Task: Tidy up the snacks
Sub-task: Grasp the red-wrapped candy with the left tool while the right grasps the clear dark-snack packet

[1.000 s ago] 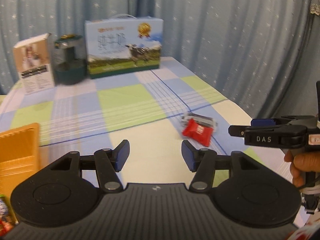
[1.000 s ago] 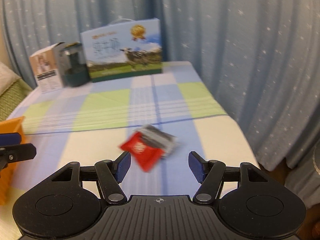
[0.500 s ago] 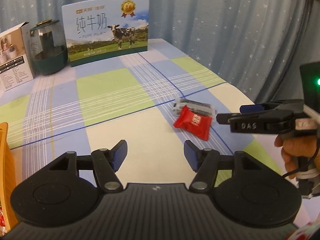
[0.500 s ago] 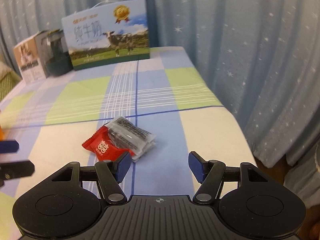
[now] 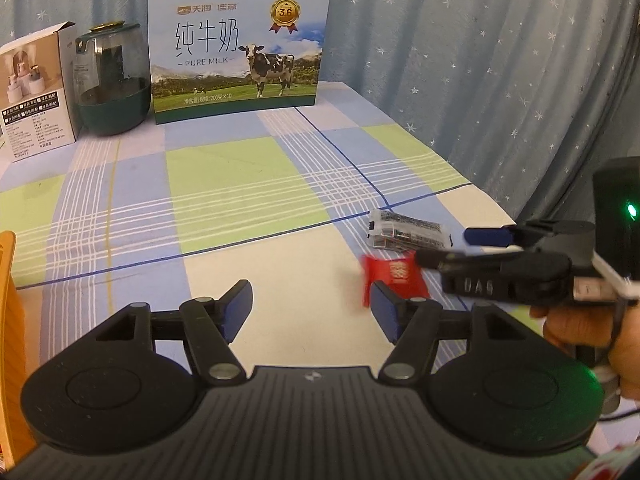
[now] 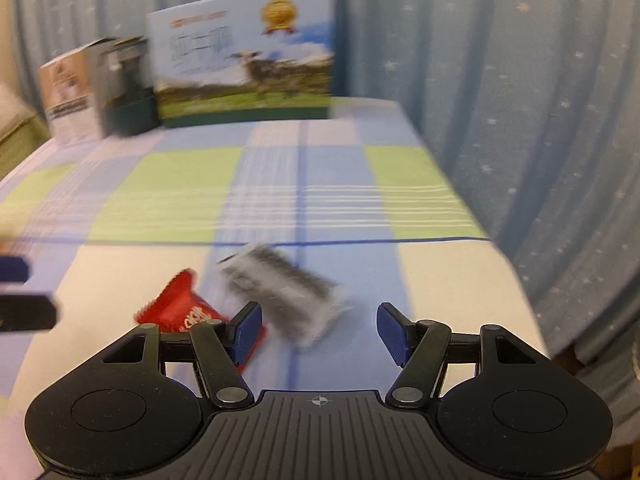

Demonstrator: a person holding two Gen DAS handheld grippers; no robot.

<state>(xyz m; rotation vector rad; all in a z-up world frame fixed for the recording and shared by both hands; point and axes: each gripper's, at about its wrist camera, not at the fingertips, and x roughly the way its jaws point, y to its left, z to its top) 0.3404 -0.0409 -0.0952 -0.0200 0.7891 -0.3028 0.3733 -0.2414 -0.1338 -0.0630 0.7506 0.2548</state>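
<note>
two snacks remain loose on the table (image 5: 240, 184): a red packet (image 6: 180, 312) and, touching it, a clear wrapper (image 6: 280, 292), both well in front of the milk box (image 5: 236, 56). the right gripper (image 6: 320, 328), jaws wide and empty, nears them; the left gripper (image 5: 312, 312), jaws just opening, holds nothing. judging by this, sorting is unfinished.

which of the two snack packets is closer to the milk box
The clear packet with black print: it lies on the milk box side of the red packet, right beside it.
</note>
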